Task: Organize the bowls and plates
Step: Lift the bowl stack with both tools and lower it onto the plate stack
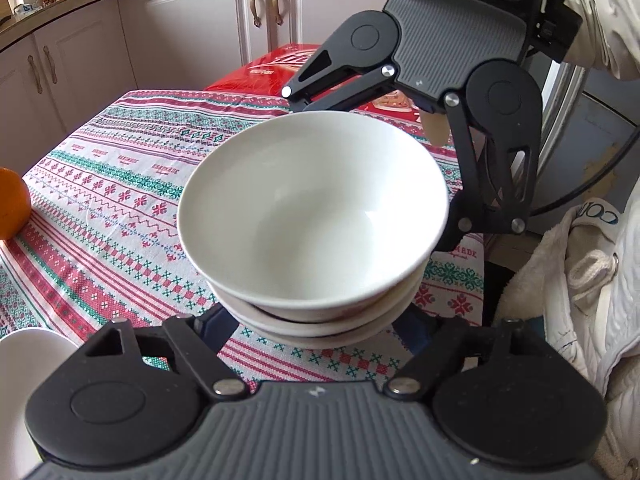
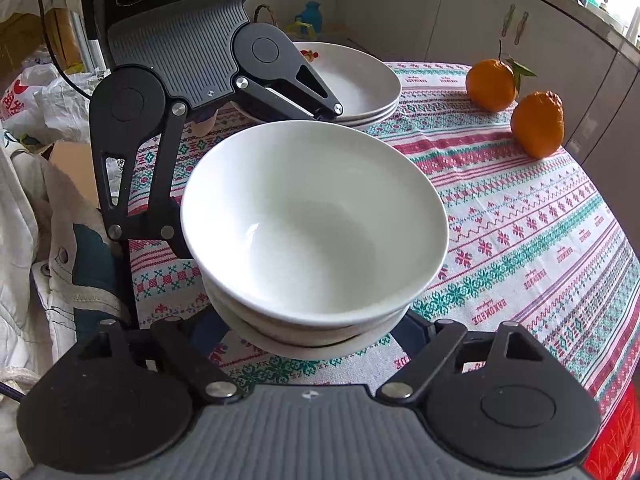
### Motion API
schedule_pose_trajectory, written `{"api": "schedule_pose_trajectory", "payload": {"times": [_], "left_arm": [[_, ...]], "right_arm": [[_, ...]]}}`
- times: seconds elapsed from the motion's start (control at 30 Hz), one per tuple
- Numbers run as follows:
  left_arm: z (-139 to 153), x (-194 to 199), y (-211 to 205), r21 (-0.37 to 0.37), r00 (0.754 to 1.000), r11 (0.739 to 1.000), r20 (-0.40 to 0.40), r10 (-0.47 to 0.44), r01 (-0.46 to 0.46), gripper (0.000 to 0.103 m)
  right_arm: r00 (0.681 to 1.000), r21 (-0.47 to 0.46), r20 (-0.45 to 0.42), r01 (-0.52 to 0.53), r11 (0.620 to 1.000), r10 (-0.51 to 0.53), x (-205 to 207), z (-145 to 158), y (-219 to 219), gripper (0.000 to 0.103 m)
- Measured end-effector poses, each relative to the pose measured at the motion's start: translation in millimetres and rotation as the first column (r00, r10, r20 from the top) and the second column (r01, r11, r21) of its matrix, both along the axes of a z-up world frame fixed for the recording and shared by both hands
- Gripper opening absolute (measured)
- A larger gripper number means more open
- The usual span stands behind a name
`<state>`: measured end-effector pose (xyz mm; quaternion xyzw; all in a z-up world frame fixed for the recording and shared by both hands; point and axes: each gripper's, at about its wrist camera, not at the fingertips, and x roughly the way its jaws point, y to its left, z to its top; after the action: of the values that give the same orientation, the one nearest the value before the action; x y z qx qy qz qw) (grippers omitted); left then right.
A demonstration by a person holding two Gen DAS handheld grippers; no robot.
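A stack of nested white bowls (image 1: 312, 216) stands on the patterned tablecloth (image 1: 100, 184), in the middle of both views. My left gripper (image 1: 320, 324) reaches in from the near side, its dark fingers (image 1: 218, 322) against the lower bowls on either flank. My right gripper (image 2: 312, 328) holds the same bowl stack (image 2: 316, 224) from the opposite side, fingers (image 2: 206, 330) pressed on the lower bowls. Each gripper shows in the other's view, the right gripper (image 1: 372, 168) and the left gripper (image 2: 256, 176). The bowl rims hide the fingertips. A stack of white plates (image 2: 360, 80) with a rooster print sits behind.
Two oranges (image 2: 490, 84) (image 2: 538, 124) lie near the table's far edge. Another white dish (image 1: 24, 364) shows at the lower left. A red box (image 1: 272, 68) stands beyond the table, a pale jacket (image 1: 580, 280) hangs beside it, and a person's sleeve (image 1: 600, 20) is behind the right gripper.
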<state>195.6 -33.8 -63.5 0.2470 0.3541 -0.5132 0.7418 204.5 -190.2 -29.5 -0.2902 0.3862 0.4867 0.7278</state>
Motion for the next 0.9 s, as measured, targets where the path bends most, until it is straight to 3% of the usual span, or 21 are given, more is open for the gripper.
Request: {"api": "schedule_pose_trajectory", "payload": {"times": [0.57, 0.9], "left_arm": [[52, -4, 65, -0.011, 0.984, 0.992, 0.126, 0.123, -0.123, 0.082], [55, 17, 122, 0.029, 0.952, 0.964, 0.166, 0.257, -0.265, 0.082]], "right_arm": [[0.985, 0.019, 0.118, -0.128, 0.992, 0.125, 15, 50, 64, 0.090], [0.959, 0.025, 0.148, -0.247, 0.969, 0.241, 58, 44, 136, 0.090]]}}
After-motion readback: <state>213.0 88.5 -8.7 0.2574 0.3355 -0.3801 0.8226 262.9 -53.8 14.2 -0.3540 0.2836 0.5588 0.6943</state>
